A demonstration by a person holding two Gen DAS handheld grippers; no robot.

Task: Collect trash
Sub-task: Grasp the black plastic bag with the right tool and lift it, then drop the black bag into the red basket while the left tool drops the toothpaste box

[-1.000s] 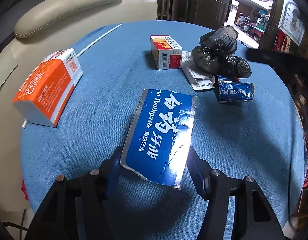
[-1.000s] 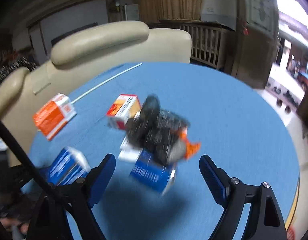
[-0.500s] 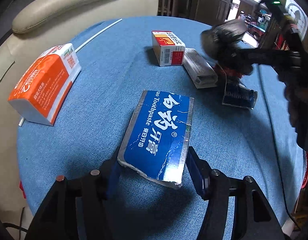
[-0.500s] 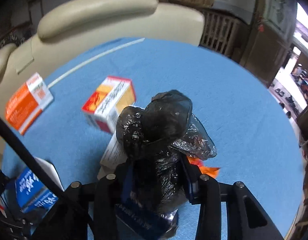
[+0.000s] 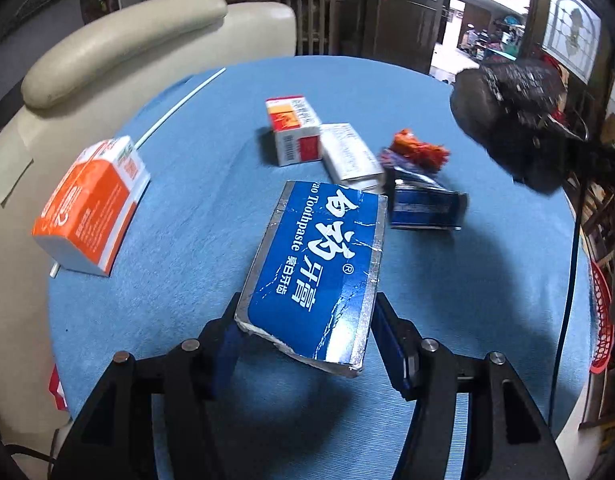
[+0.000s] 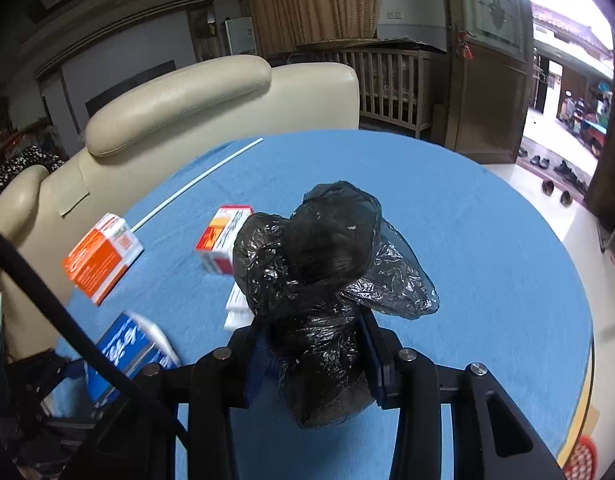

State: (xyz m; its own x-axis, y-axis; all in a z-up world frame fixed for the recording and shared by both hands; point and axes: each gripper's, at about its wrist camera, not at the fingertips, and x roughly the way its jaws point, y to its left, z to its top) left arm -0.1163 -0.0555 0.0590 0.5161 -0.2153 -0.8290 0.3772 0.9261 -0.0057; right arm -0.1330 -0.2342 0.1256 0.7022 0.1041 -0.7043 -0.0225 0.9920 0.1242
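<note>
Left gripper (image 5: 305, 334): its two blue-padded fingers (image 5: 389, 342) are closed onto the near end of a flattened blue toothpaste carton with silver edging (image 5: 321, 264), which is held clear of the round blue cloth-covered bench (image 5: 487, 280); the far end projects forward unsupported. Right gripper (image 6: 313, 354): fingers (image 6: 373, 354) drawn in tight around the lower part of a crumpled black plastic bag (image 6: 319, 272), which bulges above and below the grip and is lifted off the bench surface; a thin translucent flap hangs free on its right side. Remaining on the bench: a red, yellow and white small carton (image 5: 295, 130) standing near the centre, a white flat packet (image 5: 349, 152) touching it, a crumpled orange wrapper (image 5: 417, 150) and a blue foil sachet (image 5: 425, 204) close beside that packet, an orange and white carton (image 5: 91, 204) well apart at the left edge, and a thin white rod (image 5: 179, 108) running toward the cream padded chair back (image 5: 123, 44). Assessment: two items are secured and five remain uncollected. Risks: the carton is gripped at one end only, so a quick swing could pivot or slip it from the pads; the bag's slick film could slide through the grip; its loose flap could snag. No bin can be identified.
</note>
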